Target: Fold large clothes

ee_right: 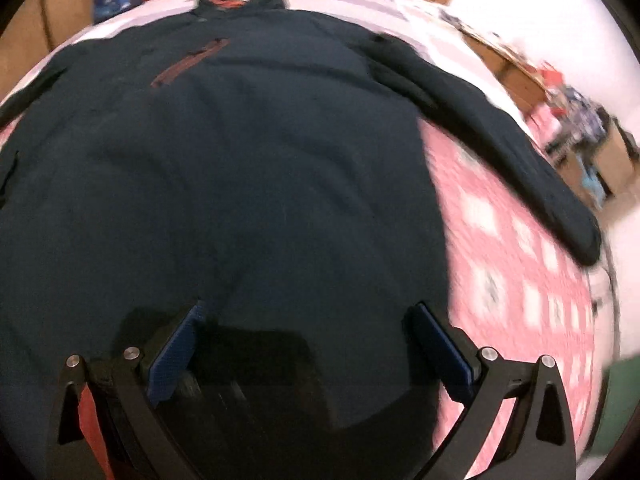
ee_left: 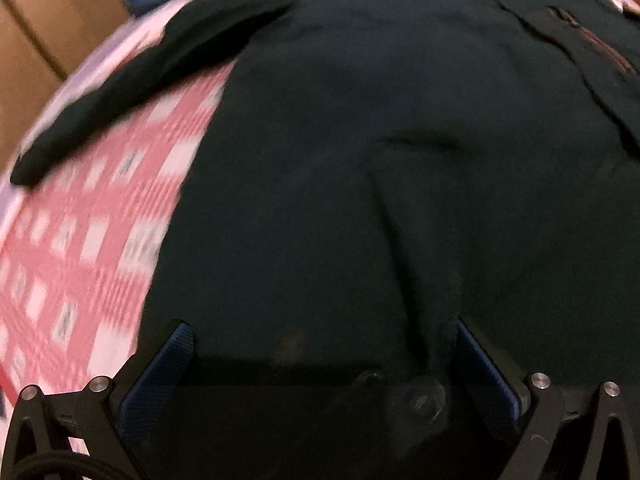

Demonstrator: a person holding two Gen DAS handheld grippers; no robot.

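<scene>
Lying spread beneath both tongs, left (ee_left: 320, 344) and right (ee_right: 308, 320), gaping apart, dark jacket (ee_right: 224, 168).

- My left claw (ee_left: 320, 344) has its jaws spread wide, both blue pads (ee_left: 164, 376) showing, with nothing pinched between them.
- It points forward and down, low and close over the surface beneath.
- My right claw (ee_right: 310, 320) is spread just as wide, its blue pads (ee_right: 176, 352) bare and gripping nothing.
- It tilts forward and down too, at a similar low height.
- Both views are blurred, so I can't tell whether either fingertip touches what lies below.
</scene>
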